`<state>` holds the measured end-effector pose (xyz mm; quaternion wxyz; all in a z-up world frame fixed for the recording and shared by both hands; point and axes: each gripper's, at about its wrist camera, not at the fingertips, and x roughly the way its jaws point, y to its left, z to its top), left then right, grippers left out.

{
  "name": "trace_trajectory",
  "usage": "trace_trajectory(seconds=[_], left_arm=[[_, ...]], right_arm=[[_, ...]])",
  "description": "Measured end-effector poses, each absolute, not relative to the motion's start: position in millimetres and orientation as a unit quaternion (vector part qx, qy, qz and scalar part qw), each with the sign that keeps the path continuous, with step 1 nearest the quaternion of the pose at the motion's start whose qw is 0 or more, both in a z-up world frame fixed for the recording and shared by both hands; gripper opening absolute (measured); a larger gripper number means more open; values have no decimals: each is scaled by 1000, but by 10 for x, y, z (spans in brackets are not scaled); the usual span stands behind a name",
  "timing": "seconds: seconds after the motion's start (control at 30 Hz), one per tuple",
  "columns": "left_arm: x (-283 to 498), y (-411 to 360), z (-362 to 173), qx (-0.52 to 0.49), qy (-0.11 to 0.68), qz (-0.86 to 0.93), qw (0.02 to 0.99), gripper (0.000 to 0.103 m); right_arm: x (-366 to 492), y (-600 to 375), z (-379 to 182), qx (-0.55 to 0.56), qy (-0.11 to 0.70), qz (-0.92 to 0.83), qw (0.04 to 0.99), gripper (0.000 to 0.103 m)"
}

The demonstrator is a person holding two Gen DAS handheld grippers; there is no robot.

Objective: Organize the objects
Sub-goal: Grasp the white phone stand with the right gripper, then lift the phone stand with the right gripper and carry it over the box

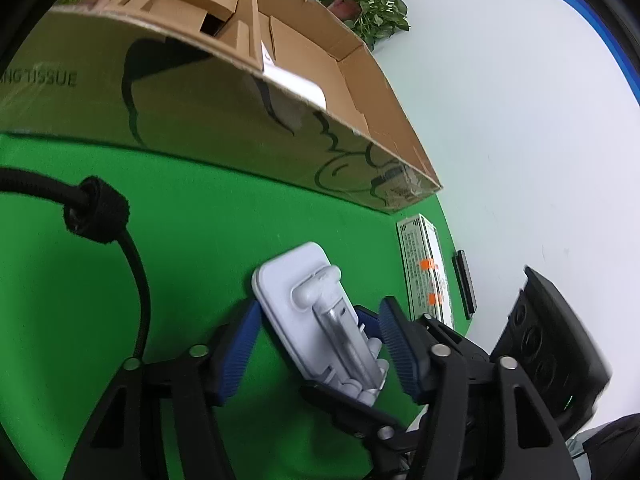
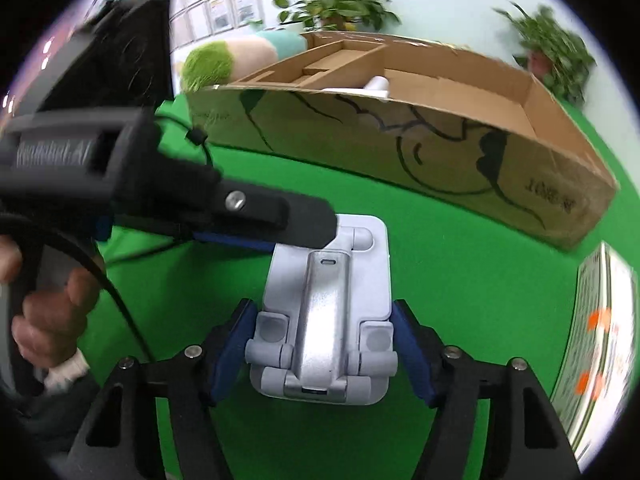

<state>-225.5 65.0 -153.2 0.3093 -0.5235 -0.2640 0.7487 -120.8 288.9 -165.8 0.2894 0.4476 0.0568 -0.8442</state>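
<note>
A: Nearest us, the right tool point(image 2: 322, 354) straddles the pale grey folded plastic phone stand with a silver metal arm point(image 2: 326, 312); its blue pads sit just beside the stand's hinged end, with no firm press that I can see.

B: And the left tool point(image 1: 316, 344)?

A: Its pads flank the same stand point(image 1: 316, 320) at the far end, one touching, the other a little apart. So neither has clamped it.

B: Then one tool should close squarely on the flat sides first.

A: Yes, then lift it off the green bench point(image 2: 460, 280) into the brown cardboard box point(image 2: 400, 152) behind.
</note>
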Motion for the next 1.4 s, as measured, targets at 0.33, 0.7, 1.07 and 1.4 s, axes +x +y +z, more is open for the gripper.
trace_trajectory(seconds=[0.33,0.7,1.07,1.4], left_arm=[[-2241,616,-1488,-529,-244,750,314,34],[-2196,548,-971,-486,-213,781,330,26],[-2318,1108,-333,-431,-168,810,360,26],[-2366,1282,333,-396,-140,823,382,26]], right_arm=[[-1210,2941,-1631,460,10,-837,296,67],[-1200,2985,-1333,414,-4,-861,294,66],[-1258,3070,-812,346,-11,-898,271,65],[-1354,3092,-468,301,-14,-921,249,65]])
